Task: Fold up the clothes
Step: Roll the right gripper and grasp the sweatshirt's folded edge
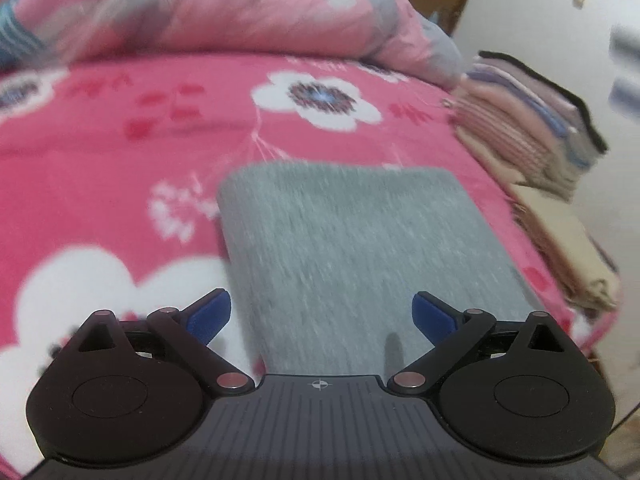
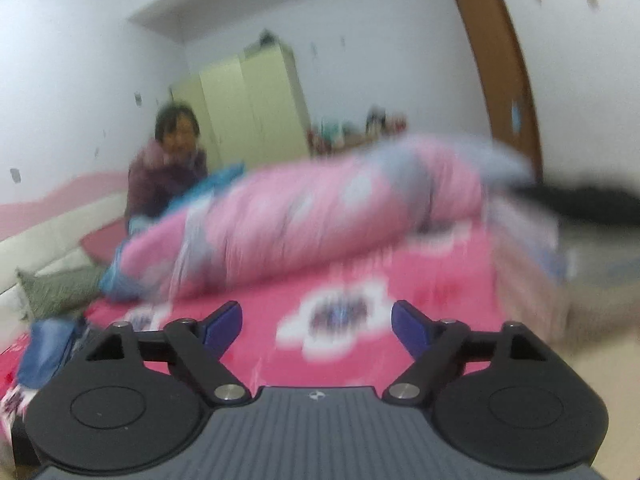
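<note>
**Grey garment lies folded on the flowered bed**

The heather-grey knit garment (image 1: 352, 248) lies flat as a neat rectangle on the pink flowered blanket (image 1: 100, 160), just beside a stack of folded clothes (image 1: 532, 136). The left gripper (image 1: 322, 316) hangs over it, jaws apart, empty. The right gripper (image 2: 317, 326) is likewise spread, holding nothing.

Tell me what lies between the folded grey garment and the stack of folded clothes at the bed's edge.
Only bare pink flowered blanket. The left wrist view shows the grey garment and the stack apart, with nothing lying on the strip between them.
</note>
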`<state>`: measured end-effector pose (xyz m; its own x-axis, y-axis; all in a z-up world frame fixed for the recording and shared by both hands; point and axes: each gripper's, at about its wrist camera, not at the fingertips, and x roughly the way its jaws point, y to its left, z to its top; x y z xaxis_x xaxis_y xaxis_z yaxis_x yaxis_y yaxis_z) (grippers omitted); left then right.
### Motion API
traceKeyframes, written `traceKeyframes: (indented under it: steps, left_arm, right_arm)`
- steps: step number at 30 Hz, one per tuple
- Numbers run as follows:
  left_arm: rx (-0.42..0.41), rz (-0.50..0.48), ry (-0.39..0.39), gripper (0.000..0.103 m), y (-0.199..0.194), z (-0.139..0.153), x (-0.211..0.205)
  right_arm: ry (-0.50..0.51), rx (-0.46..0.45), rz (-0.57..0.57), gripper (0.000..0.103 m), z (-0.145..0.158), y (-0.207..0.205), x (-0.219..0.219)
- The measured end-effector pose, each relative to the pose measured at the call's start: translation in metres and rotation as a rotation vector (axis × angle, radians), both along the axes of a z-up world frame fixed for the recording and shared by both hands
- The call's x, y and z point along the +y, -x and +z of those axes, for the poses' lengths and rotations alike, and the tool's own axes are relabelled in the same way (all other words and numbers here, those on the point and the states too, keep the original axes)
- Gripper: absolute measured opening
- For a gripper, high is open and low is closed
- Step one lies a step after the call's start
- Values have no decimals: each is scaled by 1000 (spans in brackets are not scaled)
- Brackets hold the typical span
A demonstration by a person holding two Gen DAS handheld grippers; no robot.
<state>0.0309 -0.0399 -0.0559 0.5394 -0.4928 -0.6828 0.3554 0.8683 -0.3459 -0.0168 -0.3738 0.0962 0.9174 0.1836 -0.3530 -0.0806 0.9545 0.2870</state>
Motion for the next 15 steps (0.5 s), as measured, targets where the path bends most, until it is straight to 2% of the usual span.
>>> traceKeyframes:
  steps: [4, 7, 10, 12, 15]
  left_arm:
    - [124, -43, 158, 98, -12, -21, 9]
    - [164, -56, 196, 98, -21, -30, 9]
    - [175, -82, 223, 98, -30, -33, 9]
    - [187, -99, 248, 100, -37, -37, 9]
    - [191, -118, 279, 103, -45, -43, 7]
  right_arm:
    - [-176, 246, 4, 85, -93, 1, -24]
    - [-389, 380, 8, 85, -146, -4, -44]
    - [-538, 454, 77, 85, -172, -12, -51]
    - [-557, 491, 136, 85, -181, -19, -48]
    - [-520, 527, 204, 87, -180, -31, -38]
